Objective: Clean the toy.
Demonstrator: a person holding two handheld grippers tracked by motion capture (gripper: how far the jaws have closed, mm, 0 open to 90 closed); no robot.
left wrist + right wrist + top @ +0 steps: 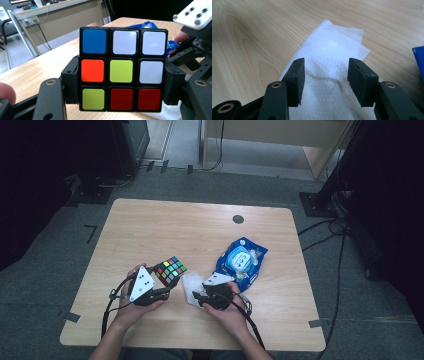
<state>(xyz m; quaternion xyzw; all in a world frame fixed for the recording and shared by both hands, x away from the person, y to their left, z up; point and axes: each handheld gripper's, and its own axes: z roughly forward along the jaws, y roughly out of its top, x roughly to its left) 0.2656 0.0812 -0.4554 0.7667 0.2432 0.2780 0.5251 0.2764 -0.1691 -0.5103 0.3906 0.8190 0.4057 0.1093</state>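
Observation:
A scrambled colour cube point(170, 271) point(122, 70) is held off the wooden table point(165, 225) at the front left. My left gripper point(166, 279) point(122, 84) is shut on it, one pad pressing each side of the cube. A white wipe point(189, 285) point(332, 50) lies crumpled on the table just right of the cube. My right gripper point(198, 294) point(325, 75) is low over the wipe with its jaws apart. A fold of the wipe sits between the pads point(297, 75), which do not press on it.
A blue packet of wet wipes point(241, 260) point(419, 60) lies right of centre, close behind the right hand. A round dark grommet point(238, 219) sits near the table's far edge. Dark stands and cables ring the table on the floor.

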